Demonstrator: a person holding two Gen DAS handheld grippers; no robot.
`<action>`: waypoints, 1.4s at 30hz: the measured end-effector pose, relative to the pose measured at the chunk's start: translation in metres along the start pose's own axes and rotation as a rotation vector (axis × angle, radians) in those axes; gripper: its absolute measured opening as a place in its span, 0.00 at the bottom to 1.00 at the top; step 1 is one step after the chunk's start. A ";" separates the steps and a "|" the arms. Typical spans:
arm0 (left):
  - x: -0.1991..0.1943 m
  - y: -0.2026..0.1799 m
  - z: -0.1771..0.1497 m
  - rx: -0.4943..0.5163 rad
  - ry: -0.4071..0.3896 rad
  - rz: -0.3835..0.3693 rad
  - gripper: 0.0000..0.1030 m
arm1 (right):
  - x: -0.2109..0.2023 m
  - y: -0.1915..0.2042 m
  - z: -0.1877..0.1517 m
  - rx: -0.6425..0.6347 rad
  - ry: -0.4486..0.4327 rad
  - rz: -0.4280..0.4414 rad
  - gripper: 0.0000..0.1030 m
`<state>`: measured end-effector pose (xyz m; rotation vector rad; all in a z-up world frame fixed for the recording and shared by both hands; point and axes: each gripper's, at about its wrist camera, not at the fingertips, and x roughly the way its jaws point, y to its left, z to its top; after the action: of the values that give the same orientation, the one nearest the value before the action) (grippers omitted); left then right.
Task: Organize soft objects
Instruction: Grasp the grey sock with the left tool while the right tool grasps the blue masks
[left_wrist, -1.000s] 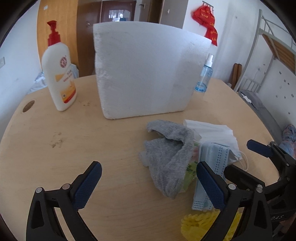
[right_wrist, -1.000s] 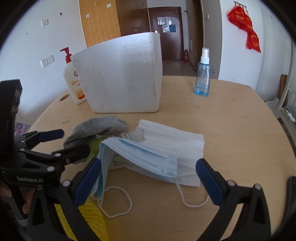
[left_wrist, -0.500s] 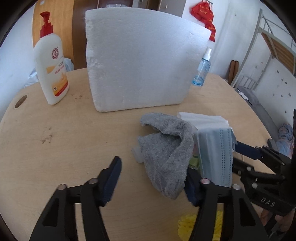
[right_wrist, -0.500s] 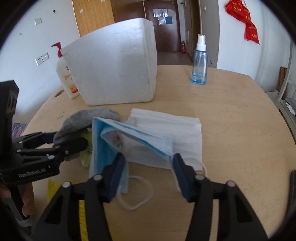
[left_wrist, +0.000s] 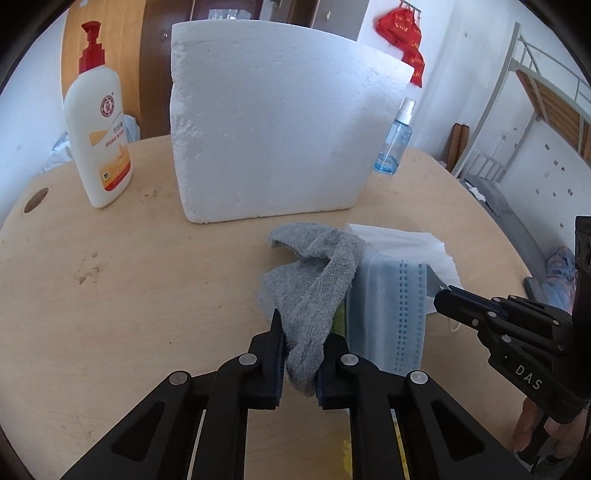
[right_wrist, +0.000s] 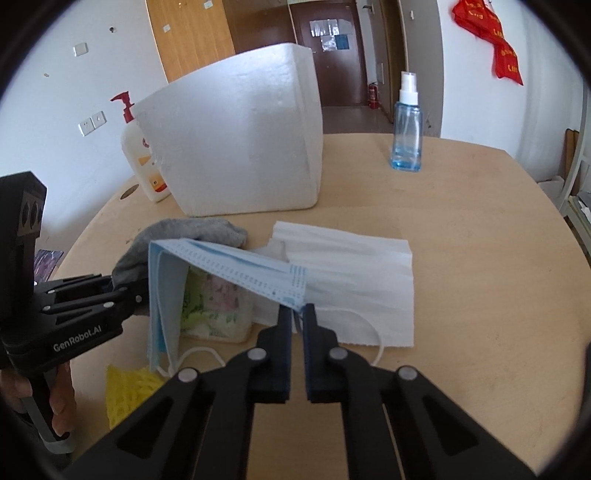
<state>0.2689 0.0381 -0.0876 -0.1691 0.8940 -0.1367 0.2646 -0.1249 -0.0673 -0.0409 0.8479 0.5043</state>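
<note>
The left gripper (left_wrist: 300, 360) has its fingers clamped on the grey cloth (left_wrist: 314, 280) and the right gripper (right_wrist: 298, 314) pinches the blue face mask (right_wrist: 229, 269), both over the bench (left_wrist: 110, 295), the white foam box (left_wrist: 273, 140) beyond.

Patterned packet (right_wrist: 212, 310) half hidden under mask (right_wrist: 229, 267); yellow mesh (right_wrist: 127, 387) partly covered.

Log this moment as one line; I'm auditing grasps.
left gripper: shut on grey cloth | right gripper: shut on blue mask | foam box: untouched
</note>
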 end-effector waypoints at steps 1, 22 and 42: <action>-0.001 0.000 0.000 -0.001 -0.004 -0.003 0.12 | -0.001 0.000 0.000 -0.001 -0.005 0.003 0.07; -0.045 0.003 0.000 -0.009 -0.111 -0.032 0.12 | -0.032 0.003 -0.002 -0.024 -0.065 -0.031 0.08; -0.069 0.021 -0.006 -0.044 -0.165 -0.042 0.12 | 0.021 0.040 0.016 -0.203 0.036 0.009 0.71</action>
<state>0.2229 0.0706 -0.0430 -0.2364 0.7300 -0.1400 0.2697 -0.0779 -0.0652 -0.2333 0.8301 0.5988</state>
